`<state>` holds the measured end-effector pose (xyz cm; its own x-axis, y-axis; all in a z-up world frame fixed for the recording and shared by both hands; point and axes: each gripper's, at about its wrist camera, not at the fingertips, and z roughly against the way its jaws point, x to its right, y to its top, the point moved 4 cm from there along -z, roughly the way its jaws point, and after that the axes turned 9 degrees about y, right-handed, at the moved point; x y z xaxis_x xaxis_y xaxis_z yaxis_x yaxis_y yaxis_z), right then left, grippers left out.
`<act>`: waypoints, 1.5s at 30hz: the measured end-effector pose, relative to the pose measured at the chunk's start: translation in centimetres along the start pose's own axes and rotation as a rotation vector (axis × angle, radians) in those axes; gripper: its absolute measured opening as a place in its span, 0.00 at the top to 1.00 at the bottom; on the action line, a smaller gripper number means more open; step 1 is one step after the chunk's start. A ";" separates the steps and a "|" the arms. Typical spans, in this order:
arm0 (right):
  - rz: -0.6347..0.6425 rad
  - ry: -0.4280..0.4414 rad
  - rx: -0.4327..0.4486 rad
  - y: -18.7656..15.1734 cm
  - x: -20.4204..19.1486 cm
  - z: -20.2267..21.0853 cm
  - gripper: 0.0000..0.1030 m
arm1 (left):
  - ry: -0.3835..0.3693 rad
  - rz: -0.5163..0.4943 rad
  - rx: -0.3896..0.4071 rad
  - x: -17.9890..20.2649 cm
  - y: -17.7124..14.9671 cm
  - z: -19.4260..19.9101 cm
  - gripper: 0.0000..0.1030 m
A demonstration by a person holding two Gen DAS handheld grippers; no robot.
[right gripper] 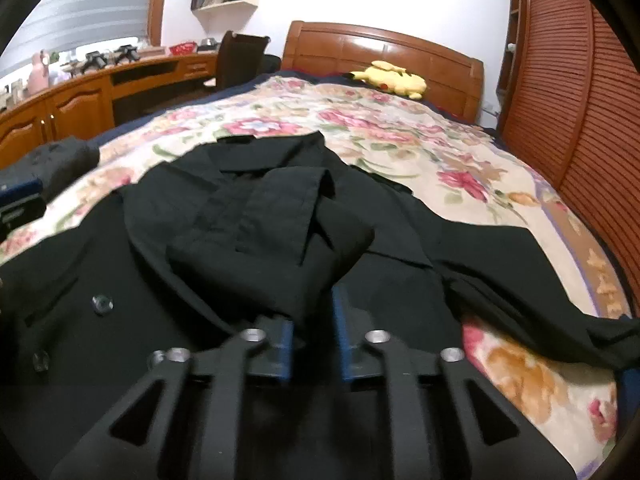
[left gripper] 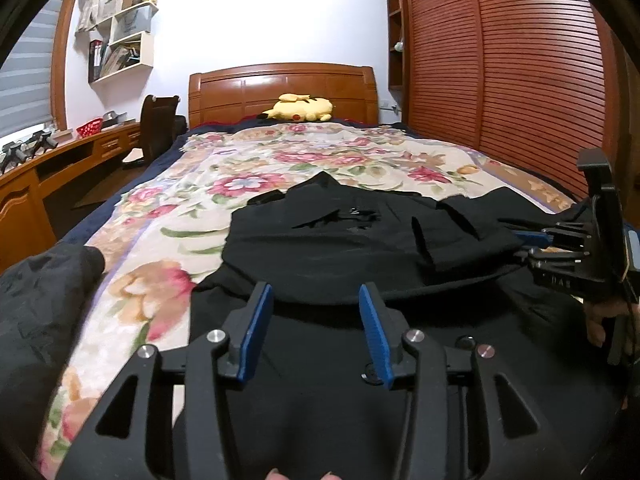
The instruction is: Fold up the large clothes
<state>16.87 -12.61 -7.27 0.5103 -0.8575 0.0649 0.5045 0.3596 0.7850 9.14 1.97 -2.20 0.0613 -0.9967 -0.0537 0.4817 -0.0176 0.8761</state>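
Black coat point(left gripper: 320, 248) spread across the floral bedspread point(left gripper: 168, 200), filling the lower middle of the left wrist view and most of the lower half of the right wrist view. One black sleeve point(right gripper: 272, 216) folded in over the chest in the right wrist view, bunched near the centre. Two dark buttons point(right gripper: 102, 304) visible on the coat front at lower left of that view.

Left gripper point(left gripper: 316, 300) at the bottom centre of its view, jaws parted about halfway, blue pads point(left gripper: 256, 328) hovering over the coat's near edge with nothing between them. Fingertips of the person's hand just visible at the very bottom edge.

Right gripper point(right gripper: 312, 320) low in its own view, jaws partly open, gap narrow. Dark sleeve cloth draped down over the left pad's tip; cannot tell whether any of it is pinched, the frame being blurred there. Same gripper seen from the side at the right edge of the left wrist view, jaws at the coat's far sleeve.

Yellow plush toy point(left gripper: 298, 108) at the wooden headboard point(left gripper: 280, 88), upper centre. Louvred wardrobe doors point(left gripper: 500, 60) along the right. Curved wooden desk point(right gripper: 80, 96) and dark chair point(right gripper: 236, 56) at upper left, wall shelves point(left gripper: 120, 36) above. Dark bundled garment point(left gripper: 44, 304) at the left edge, beside the bedspread.
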 end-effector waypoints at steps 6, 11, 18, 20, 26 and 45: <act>0.000 -0.027 0.001 -0.8 1.2 1.2 0.50 | -0.021 -0.021 -0.012 1.5 -0.1 -0.3 0.56; -0.016 -0.040 0.023 -0.7 1.9 2.5 0.49 | -0.030 -0.033 -0.021 2.2 -0.3 -0.5 0.55; -0.035 -0.051 0.033 -0.7 2.6 3.2 0.49 | -0.049 -0.035 -0.020 2.8 -0.5 -0.3 0.53; -0.048 -0.050 0.039 -0.8 3.0 3.5 0.49 | -0.050 -0.040 -0.014 2.9 -0.5 -0.2 0.52; -0.052 -0.074 0.061 -1.0 3.2 4.7 0.49 | -0.046 -0.038 0.001 3.2 -0.3 0.3 0.51; -0.113 -0.148 0.071 -4.7 4.7 10.3 0.49 | -0.152 -0.037 0.021 7.8 0.8 0.5 0.51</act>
<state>9.69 -22.10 -4.30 0.3427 -0.9376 0.0594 0.4995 0.2354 0.8337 9.59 -5.82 -1.69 -0.0905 -0.9958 -0.0147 0.4624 -0.0551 0.8850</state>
